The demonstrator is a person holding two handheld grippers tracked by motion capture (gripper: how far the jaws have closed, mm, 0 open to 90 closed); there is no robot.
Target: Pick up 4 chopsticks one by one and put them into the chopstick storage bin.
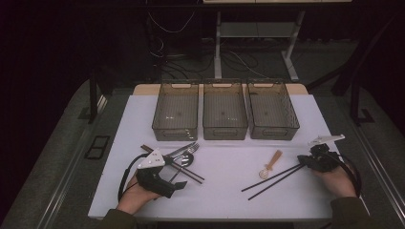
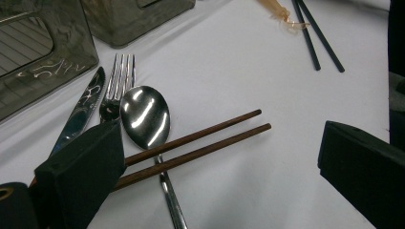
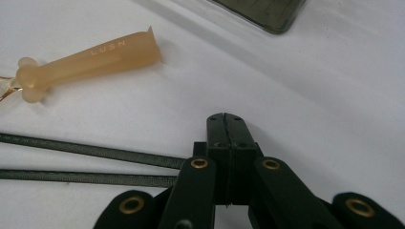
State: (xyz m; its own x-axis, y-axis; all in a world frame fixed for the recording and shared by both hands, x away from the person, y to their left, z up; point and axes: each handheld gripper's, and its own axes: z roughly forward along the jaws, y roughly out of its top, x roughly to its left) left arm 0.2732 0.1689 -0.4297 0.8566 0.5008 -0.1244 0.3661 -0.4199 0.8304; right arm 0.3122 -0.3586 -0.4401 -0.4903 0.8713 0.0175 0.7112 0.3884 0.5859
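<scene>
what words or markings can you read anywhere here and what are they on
"LUSN": raised letters along the handle of the translucent amber spoon, seen in the right gripper view.
The pale marks on the wall of the smoky plastic bin in the left gripper view are glare, not readable text.

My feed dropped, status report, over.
Left gripper open over brown wooden chopsticks. Right gripper shut beside black chopsticks. Steel spoon under the brown pair.
</scene>
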